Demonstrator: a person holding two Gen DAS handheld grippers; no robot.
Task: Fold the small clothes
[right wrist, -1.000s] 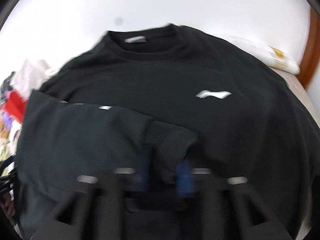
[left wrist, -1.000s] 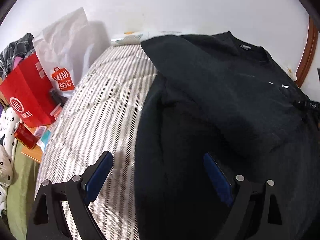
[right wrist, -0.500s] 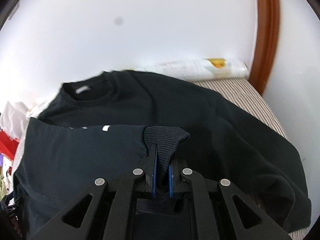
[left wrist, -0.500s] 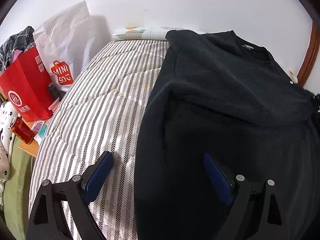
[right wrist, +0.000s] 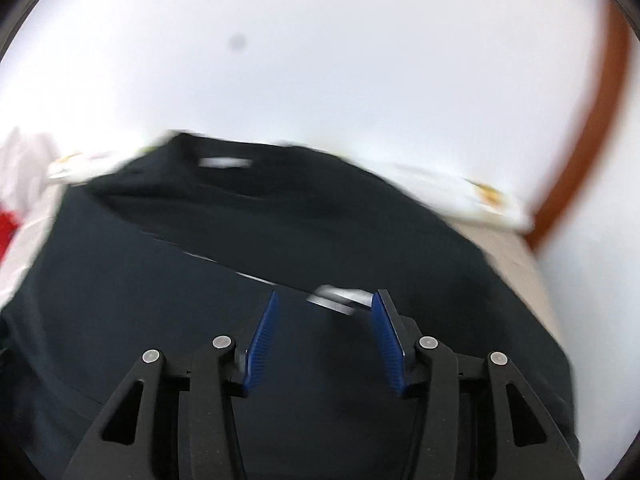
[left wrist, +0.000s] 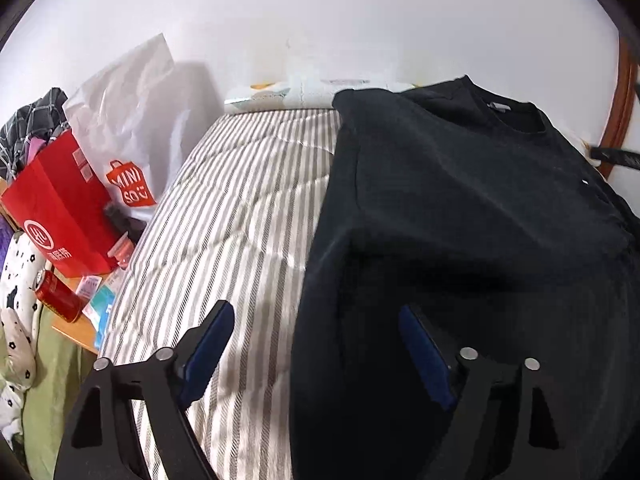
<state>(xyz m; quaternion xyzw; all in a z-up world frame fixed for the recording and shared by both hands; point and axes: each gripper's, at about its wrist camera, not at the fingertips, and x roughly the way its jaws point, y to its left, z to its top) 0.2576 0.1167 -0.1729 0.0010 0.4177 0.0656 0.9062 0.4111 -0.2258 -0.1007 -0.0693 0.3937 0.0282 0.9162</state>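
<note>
A black sweatshirt (left wrist: 460, 208) lies on the striped bed cover (left wrist: 244, 220), its left sleeve folded across the chest. My left gripper (left wrist: 316, 344) hovers over the garment's left edge; its jaws are closing slowly, wide apart, with the hem below them and no pad pressing on cloth. In the right wrist view the same sweatshirt (right wrist: 280, 232) fills the lower half, blurred by motion, a white chest logo (right wrist: 340, 298) showing. My right gripper (right wrist: 324, 344) hangs above it with jaws opening and nothing between the blue pads.
Beside the bed on the left stand a red paper bag (left wrist: 60, 208) and a white shopping bag (left wrist: 128, 136), with a red can (left wrist: 56, 292) on a low wooden surface. A white wall runs behind. A brown wooden frame (right wrist: 588, 152) curves at the right.
My right gripper let go of the ribbed sleeve cuff, opened and lifted away from the sweatshirt. The folded sleeve has settled flat across the chest. My left gripper narrowed slightly and stayed in place.
</note>
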